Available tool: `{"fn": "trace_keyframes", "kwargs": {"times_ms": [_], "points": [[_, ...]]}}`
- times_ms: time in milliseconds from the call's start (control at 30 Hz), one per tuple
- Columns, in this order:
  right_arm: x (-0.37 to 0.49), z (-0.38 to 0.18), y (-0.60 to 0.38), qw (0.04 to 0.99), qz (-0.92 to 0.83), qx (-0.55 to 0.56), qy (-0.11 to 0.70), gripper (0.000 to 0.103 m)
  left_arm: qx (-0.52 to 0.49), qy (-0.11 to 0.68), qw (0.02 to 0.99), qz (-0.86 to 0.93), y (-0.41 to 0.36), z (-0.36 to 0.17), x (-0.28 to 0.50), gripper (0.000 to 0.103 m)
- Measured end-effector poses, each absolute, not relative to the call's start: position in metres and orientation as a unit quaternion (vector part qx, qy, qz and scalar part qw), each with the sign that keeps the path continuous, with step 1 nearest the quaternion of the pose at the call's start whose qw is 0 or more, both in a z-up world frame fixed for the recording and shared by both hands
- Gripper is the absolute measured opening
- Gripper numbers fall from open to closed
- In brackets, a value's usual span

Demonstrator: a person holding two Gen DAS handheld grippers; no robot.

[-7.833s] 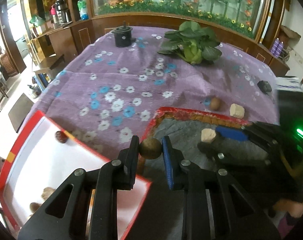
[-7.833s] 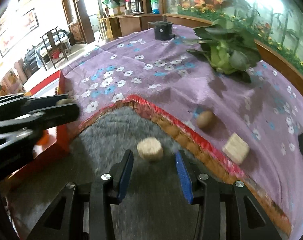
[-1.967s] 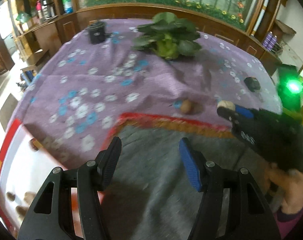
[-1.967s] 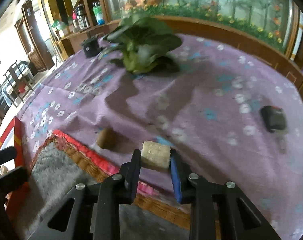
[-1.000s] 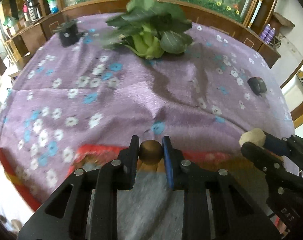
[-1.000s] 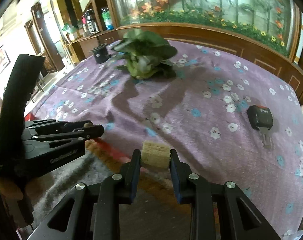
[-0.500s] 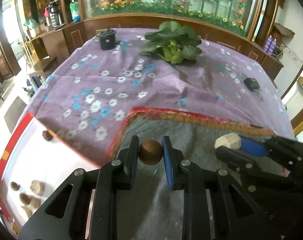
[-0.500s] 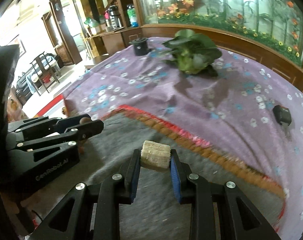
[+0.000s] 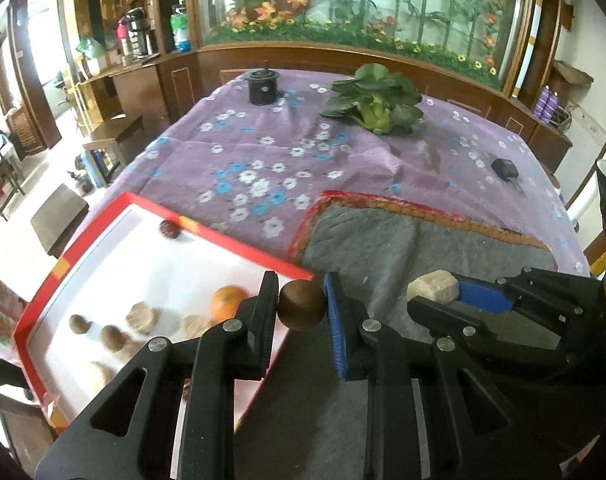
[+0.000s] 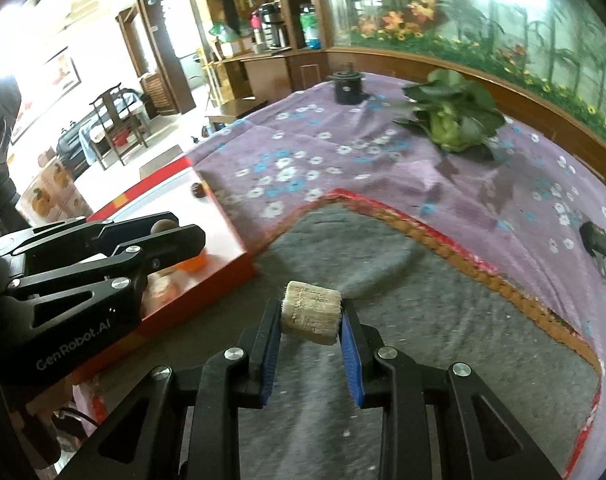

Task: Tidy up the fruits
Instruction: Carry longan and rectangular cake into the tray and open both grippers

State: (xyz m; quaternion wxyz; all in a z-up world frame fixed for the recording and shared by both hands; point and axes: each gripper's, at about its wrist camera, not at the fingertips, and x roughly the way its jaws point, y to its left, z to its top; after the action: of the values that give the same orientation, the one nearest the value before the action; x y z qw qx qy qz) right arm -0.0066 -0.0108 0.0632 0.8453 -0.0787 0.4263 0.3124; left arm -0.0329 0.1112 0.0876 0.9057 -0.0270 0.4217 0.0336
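Observation:
My left gripper (image 9: 301,306) is shut on a round brown fruit (image 9: 301,309), held above the near right corner of the red-rimmed white tray (image 9: 123,220). The tray holds an orange (image 9: 227,307), a dark red fruit (image 9: 169,229) and several brown and tan pieces (image 9: 113,336). My right gripper (image 10: 311,318) is shut on a tan block (image 10: 311,313) over the grey mat (image 10: 443,344), just right of the tray (image 10: 231,256). The right gripper also shows in the left wrist view (image 9: 435,294), and the left gripper shows in the right wrist view (image 10: 171,232).
A purple flowered cloth (image 9: 263,160) covers the table. A leafy green vegetable (image 9: 377,106), a black cylinder (image 9: 263,86) and a small black key fob (image 9: 505,169) lie on it farther back. Wooden cabinets stand behind.
Both grippers have pulled back and swung left toward the tray, each still holding its piece. The tray and its contents have come further into view.

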Motion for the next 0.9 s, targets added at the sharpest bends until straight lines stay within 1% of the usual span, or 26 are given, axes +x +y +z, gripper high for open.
{"fn": "trace_keyframes", "kwargs": {"times_ms": [500, 900], "points": [[-0.045, 0.055, 0.047, 0.822, 0.36, -0.124, 0.424, 0.027, -0.052, 0.425, 0.9, 0.086, 0.164, 0.07, -0.085, 0.023], [-0.055, 0.047, 0.09, 0.8, 0.39, -0.153, 0.429, 0.027, -0.066, 0.432, 0.891, 0.124, 0.203, 0.053, -0.105, 0.023]]}}
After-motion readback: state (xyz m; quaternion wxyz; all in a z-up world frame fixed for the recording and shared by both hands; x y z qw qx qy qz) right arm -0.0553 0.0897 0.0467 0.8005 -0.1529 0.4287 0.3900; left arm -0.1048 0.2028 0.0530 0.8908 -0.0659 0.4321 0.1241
